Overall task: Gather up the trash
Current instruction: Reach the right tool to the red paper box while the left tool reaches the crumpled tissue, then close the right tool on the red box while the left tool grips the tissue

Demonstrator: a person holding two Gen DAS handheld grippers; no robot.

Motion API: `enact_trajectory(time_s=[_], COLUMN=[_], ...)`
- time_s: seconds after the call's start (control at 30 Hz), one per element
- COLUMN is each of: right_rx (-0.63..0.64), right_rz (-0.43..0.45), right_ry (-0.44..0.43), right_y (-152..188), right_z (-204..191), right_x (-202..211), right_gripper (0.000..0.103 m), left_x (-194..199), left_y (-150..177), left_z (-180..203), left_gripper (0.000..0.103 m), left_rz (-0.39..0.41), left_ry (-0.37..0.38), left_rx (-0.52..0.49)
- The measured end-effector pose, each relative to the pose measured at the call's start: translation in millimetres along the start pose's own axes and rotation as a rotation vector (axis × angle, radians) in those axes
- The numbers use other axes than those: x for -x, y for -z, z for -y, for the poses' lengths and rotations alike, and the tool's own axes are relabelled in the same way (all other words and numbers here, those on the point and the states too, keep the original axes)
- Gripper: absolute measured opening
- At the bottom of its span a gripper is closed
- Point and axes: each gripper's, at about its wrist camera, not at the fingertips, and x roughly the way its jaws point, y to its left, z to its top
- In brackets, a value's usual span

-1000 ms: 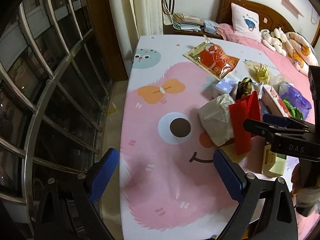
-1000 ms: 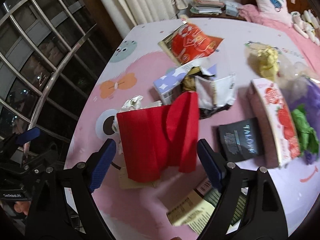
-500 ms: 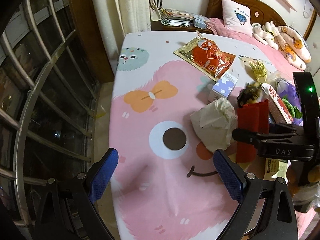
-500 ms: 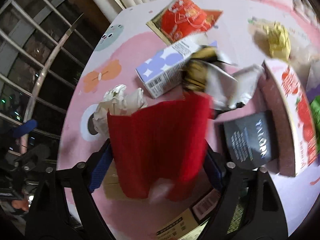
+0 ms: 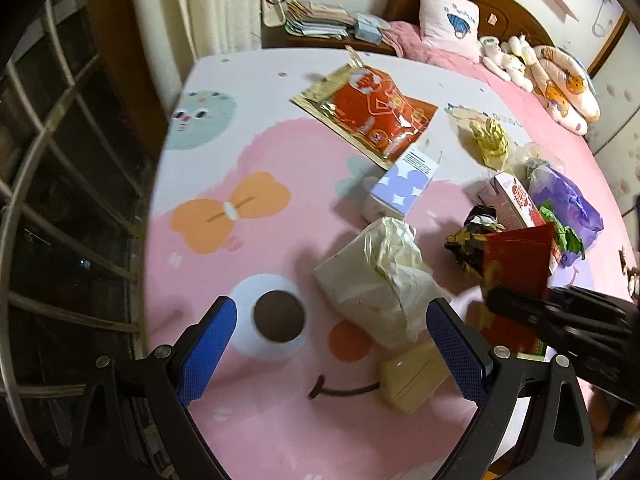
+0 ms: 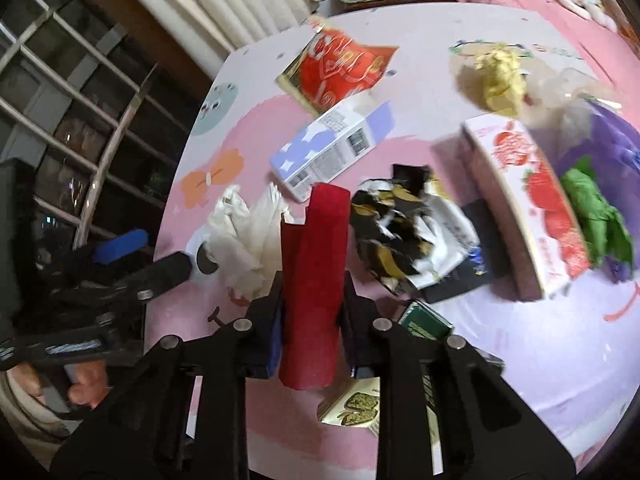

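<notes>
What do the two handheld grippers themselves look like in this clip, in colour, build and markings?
Both match: the left gripper and the right gripper have matte black angular plastic frames with silver pivot screws, and each finger carries a blue textured pad. No cables show. Any lettering is too blurred to read. A bare hand grips the left tool's black handle; no sleeve is visible.

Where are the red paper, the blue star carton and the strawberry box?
red paper [image 6: 312,280], right wrist view, its middle.
blue star carton [image 6: 328,148], right wrist view, its printed side.
strawberry box [image 6: 532,200], right wrist view, its top face.
</notes>
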Motion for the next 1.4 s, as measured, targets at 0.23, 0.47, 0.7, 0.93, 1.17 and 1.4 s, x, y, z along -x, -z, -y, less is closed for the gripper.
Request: enact_trajectory(time_s=[0.23,0.47,0.7,0.93,1.17,1.4], right_rx=[-0.072,-0.091,-0.08,-0.063,-0.024,0.035], right_rz=[0.065,0.083,0.094,0.122,0.115,0.064], right_ry=[0.002,0.012,0.005,-0.022,-0.071,-0.084], right_y=[10,25,43,62,103,169], right_z=[15,17,14,19,37,71], right_x=[35,57,79,107,140,163], right_gripper=[0.021,0.02,0.019,0.017,0.017,0.017], left_x=[-39,-66,-58,-13,68,128], left_y=[-21,-31,-32,-14,37,129], left_z=[26,44,44,42,64,124], left_gripper=[0.097,0.08,0.065,0.062,0.062,0.062], left_rz=[-0.077,-0.096,-0.035,0.045,0.153,0.194], left_ry=[-0.044,-0.082,-0.08,-0.106,-0.089,-0.04], left_rx=[-0.015,-0.033,-0.033,0.008,0.061,0.11])
